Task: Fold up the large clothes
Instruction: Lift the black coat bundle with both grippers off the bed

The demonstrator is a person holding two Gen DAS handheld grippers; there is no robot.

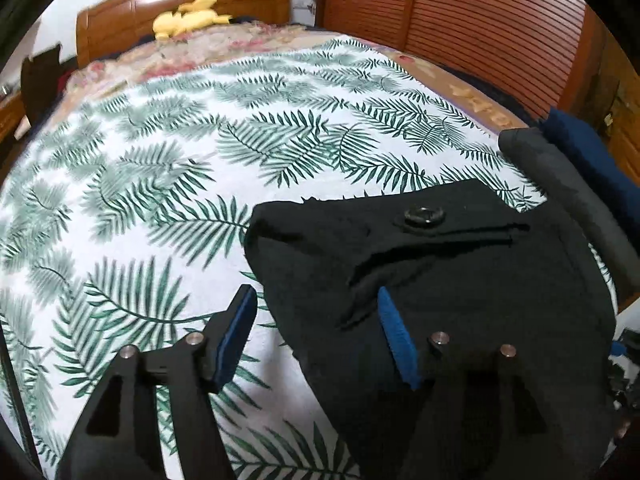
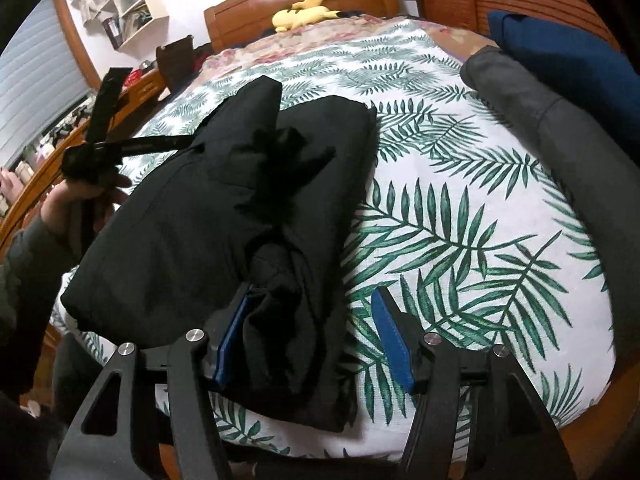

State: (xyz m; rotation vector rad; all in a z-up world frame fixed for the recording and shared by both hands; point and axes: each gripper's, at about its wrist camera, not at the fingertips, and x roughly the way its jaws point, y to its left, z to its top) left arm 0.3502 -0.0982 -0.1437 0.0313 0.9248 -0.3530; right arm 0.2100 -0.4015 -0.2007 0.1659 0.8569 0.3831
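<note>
Black folded garment [image 2: 224,216] lying on the palm-leaf bedspread [image 2: 460,208], right gripper [image 2: 316,336] with fingers apart, garment's near edge between them, left gripper [image 1: 316,332] likewise spread, pads clear, its right finger [image 1: 396,336] over the cloth, left over the bedspread

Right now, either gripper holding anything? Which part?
Nothing held. Left gripper and right gripper both stand open over the folded black garment; pads aren't pressing it.

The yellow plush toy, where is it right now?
The yellow plush toy lies at the far end of the bed, against the wooden headboard, top centre in the right wrist view.
</note>
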